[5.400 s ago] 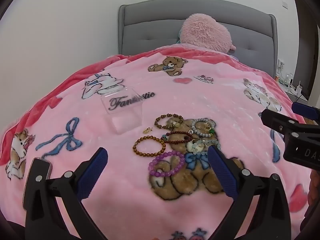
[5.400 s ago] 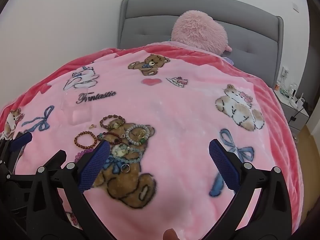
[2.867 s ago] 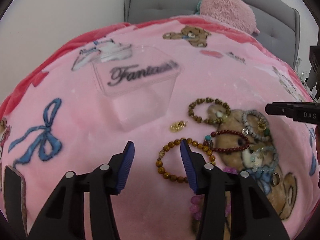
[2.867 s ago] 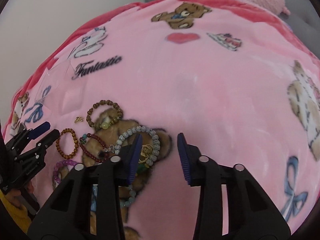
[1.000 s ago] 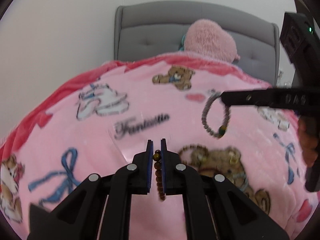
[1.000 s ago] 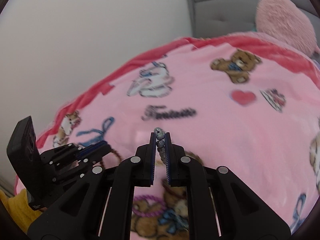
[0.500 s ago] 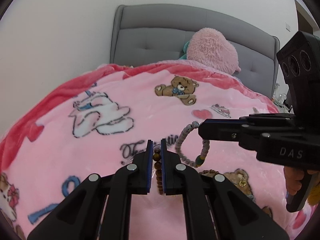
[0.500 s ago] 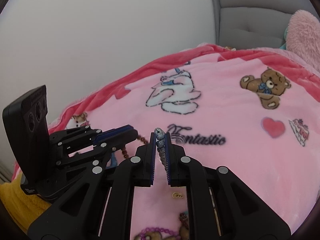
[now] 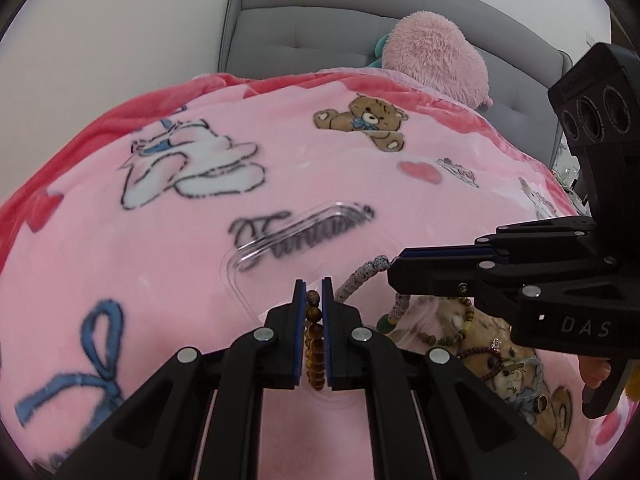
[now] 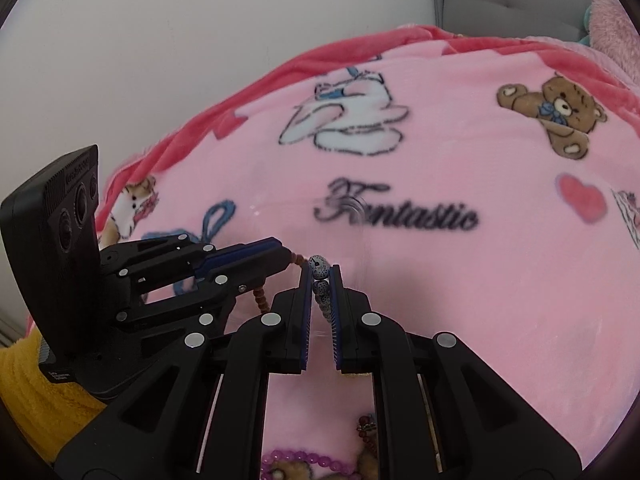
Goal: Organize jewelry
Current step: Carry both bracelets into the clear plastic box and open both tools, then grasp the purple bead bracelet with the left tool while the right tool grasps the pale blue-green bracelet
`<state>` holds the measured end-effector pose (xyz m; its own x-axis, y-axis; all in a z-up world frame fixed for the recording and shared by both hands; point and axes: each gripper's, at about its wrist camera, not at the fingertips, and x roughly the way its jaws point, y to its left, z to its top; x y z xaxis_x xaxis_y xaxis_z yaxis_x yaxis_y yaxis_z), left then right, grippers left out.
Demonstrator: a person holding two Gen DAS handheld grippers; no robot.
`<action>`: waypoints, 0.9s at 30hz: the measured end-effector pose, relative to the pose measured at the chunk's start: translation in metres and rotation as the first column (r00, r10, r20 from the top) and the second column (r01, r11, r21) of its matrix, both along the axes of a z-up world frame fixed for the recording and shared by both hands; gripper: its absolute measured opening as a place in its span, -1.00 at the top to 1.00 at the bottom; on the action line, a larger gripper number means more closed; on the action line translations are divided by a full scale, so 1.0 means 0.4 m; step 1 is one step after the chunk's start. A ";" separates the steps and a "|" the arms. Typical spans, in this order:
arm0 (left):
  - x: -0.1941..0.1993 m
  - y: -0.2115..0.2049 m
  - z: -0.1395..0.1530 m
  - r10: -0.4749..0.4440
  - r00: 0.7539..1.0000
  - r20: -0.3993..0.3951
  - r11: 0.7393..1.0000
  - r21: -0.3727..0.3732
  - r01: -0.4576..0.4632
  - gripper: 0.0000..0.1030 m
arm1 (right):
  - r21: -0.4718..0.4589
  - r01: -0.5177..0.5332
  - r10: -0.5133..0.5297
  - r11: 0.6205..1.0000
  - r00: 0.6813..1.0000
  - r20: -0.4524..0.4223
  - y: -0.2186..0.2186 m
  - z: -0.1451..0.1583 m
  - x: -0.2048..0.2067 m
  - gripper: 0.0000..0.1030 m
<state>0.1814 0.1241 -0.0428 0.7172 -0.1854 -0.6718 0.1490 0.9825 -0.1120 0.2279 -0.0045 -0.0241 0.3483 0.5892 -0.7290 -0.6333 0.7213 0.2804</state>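
left gripper (image 9: 311, 294) clamped, right gripper (image 10: 320, 270) clamped

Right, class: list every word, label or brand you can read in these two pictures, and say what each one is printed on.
"Fantastic": black script on the pink blanket, clear in the right wrist view; blurred behind the clear box in the left wrist view.
"DAS": on the right gripper body.
Small print atop each camera housing: too small to read.
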 end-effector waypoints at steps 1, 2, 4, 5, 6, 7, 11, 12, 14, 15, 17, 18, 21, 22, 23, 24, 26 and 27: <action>-0.001 0.001 -0.004 0.007 1.000 -0.002 1.000 0.004 -0.007 0.86 | -0.004 -0.002 0.002 1.000 1.000 -0.001 0.001 -0.004 -0.002 0.83; -0.001 0.002 -0.005 0.011 1.000 -0.001 1.000 0.006 -0.011 0.86 | -0.005 -0.002 0.002 1.000 1.000 -0.004 0.002 -0.007 -0.001 0.83; -0.001 0.003 -0.004 0.009 1.000 -0.001 1.000 0.001 -0.009 0.86 | 0.000 0.003 -0.003 1.000 1.000 -0.009 0.000 -0.012 -0.002 0.83; -0.002 0.002 -0.002 0.008 1.000 0.000 1.000 0.004 -0.008 0.86 | 0.003 0.002 -0.002 1.000 1.000 -0.013 0.000 -0.011 -0.001 0.80; -0.003 -0.001 0.000 0.003 1.000 0.001 1.000 0.006 -0.003 0.86 | 0.008 0.004 -0.004 1.000 1.000 -0.013 -0.002 -0.010 -0.002 0.79; -0.005 -0.002 0.003 0.003 1.000 0.005 1.000 0.011 -0.003 0.86 | 0.019 0.003 -0.003 1.000 1.000 -0.007 -0.005 -0.006 -0.005 0.79; -0.010 -0.004 0.015 0.013 1.000 0.019 1.000 0.013 -0.013 0.72 | 0.056 -0.001 0.000 0.998 1.000 0.009 -0.019 0.015 -0.011 0.79; -0.011 -0.003 0.019 0.014 1.000 0.021 1.000 0.007 -0.014 0.69 | 0.068 0.002 -0.002 0.998 1.000 0.009 -0.026 0.021 -0.012 0.79; -0.014 -0.003 0.027 0.019 0.999 0.029 1.000 0.006 -0.020 0.64 | 0.100 0.012 -0.014 0.995 1.000 0.014 -0.044 0.037 -0.015 0.70; -0.019 -0.004 0.033 0.015 0.999 0.036 1.000 0.006 -0.015 0.60 | 0.122 0.016 -0.019 0.992 1.000 0.019 -0.057 0.046 -0.020 0.68; -0.028 -0.009 0.044 0.013 0.999 0.051 1.000 0.018 -0.014 0.47 | 0.161 0.030 -0.036 0.987 0.999 0.034 -0.088 0.068 -0.032 0.64; -0.034 -0.013 0.051 0.008 0.998 0.060 1.000 0.023 -0.010 0.46 | 0.183 0.040 -0.048 0.982 0.998 0.038 -0.110 0.080 -0.041 0.64; -0.067 -0.038 0.077 -0.030 0.995 0.091 0.999 0.034 0.027 0.46 | 0.220 0.062 -0.076 0.973 0.996 0.056 -0.170 0.105 -0.070 0.64; -0.082 -0.051 0.085 -0.049 0.993 0.105 0.998 0.042 0.045 0.46 | 0.223 0.072 -0.087 0.972 0.994 0.060 -0.195 0.111 -0.081 0.63; -0.095 -0.063 0.091 -0.067 0.991 0.114 0.997 0.049 0.062 0.46 | 0.224 0.080 -0.095 0.971 0.994 0.056 -0.217 0.112 -0.090 0.55; -0.112 -0.080 0.098 -0.096 0.988 0.123 0.994 0.057 0.090 0.46 | 0.219 0.091 -0.105 0.971 0.993 0.053 -0.237 0.112 -0.098 0.47; -0.140 -0.118 0.105 -0.150 0.980 0.131 0.987 0.073 0.141 0.46 | 0.214 0.121 -0.135 0.969 0.989 0.055 -0.281 0.108 -0.116 0.40; -0.151 -0.133 0.104 -0.172 0.977 0.130 0.983 0.084 0.162 0.46 | 0.207 0.135 -0.148 0.969 0.988 0.047 -0.301 0.103 -0.124 0.40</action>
